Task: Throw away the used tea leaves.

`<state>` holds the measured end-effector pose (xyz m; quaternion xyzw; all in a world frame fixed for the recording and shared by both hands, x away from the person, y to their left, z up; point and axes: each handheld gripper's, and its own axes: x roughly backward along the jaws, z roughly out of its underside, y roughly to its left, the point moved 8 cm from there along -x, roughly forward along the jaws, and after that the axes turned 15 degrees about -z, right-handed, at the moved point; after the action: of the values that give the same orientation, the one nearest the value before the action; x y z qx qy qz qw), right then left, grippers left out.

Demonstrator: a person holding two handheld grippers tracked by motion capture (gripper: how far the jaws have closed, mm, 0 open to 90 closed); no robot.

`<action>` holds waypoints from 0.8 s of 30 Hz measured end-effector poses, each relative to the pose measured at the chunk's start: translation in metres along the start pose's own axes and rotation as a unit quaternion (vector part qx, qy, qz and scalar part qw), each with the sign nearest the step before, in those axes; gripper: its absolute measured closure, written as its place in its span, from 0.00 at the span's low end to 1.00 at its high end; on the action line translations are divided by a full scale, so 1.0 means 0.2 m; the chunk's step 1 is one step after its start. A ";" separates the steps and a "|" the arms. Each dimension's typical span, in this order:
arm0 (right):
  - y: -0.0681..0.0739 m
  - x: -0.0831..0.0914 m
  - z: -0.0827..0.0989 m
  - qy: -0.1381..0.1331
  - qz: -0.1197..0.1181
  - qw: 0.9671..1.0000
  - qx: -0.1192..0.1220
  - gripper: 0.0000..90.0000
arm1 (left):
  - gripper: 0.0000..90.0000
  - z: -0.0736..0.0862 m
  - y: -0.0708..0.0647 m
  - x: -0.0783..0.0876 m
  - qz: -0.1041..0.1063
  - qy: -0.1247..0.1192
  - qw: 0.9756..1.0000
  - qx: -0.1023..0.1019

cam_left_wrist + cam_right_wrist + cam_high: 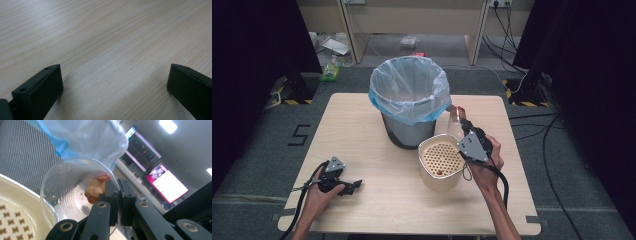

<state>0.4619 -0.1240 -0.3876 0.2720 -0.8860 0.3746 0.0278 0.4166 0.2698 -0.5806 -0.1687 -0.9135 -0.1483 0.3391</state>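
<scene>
Two grippers: right gripper (117, 202) pinches a clear plastic cup's (72, 192) rim; food scraps (95, 190) could spill short of the lined bin (410, 95); left gripper (112, 85) fingers spread.

Left gripper (354, 186) is resting at lower left, jaws spread wide. Right gripper (460, 118) is reaching up at centre right, jaws pinching together, tilted.

High view looks down on the whole table (377, 200). Left gripper view sits close above the tabletop between its jaws. Right gripper view tilts upward past its jaws.
</scene>
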 end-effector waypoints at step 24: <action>0.07 -0.01 -0.10 0.000 0.072 0.989 0.126 0.97 | 0.00 0.00 0.00 0.00 0.000 0.000 1.000 0.000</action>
<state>0.4532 -0.1010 -0.3834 0.2092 -0.8489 0.4843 -0.0336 0.4166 0.2698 -0.5806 -0.1688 -0.9135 -0.1482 0.3391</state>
